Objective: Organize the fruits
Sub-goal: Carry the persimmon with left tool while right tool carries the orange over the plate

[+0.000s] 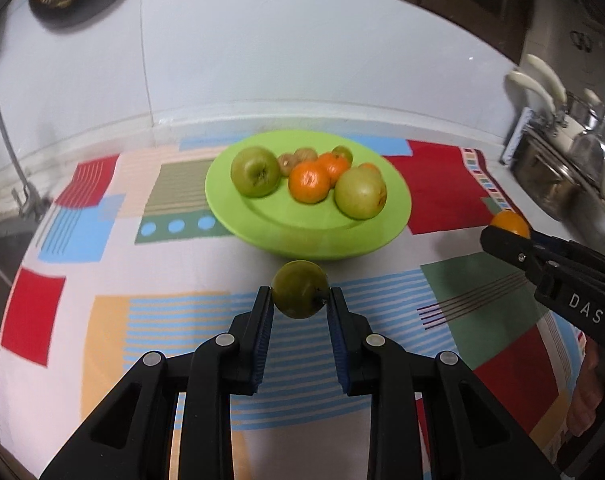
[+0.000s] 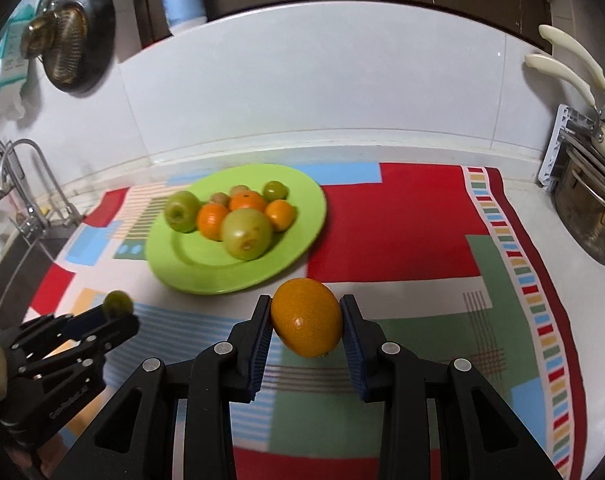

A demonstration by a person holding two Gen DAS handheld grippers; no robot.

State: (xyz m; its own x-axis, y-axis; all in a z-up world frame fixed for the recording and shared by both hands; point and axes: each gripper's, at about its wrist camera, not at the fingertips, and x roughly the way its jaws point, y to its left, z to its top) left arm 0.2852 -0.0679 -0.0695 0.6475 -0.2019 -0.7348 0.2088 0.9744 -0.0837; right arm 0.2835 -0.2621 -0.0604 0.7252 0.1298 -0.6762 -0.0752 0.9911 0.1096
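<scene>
Left gripper (image 1: 300, 294): pinching green fruit (image 1: 299, 294), held just near of the plate (image 1: 262, 216). Right gripper (image 2: 306, 314): pinching orange (image 2: 306, 316), near-right of the plate rim; plate lies straight ahead and far of both, the left closer.

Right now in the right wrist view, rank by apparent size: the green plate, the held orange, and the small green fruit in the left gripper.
1. green plate
2. held orange, though it is magnified by sitting nearest the camera
3. small green fruit
</scene>
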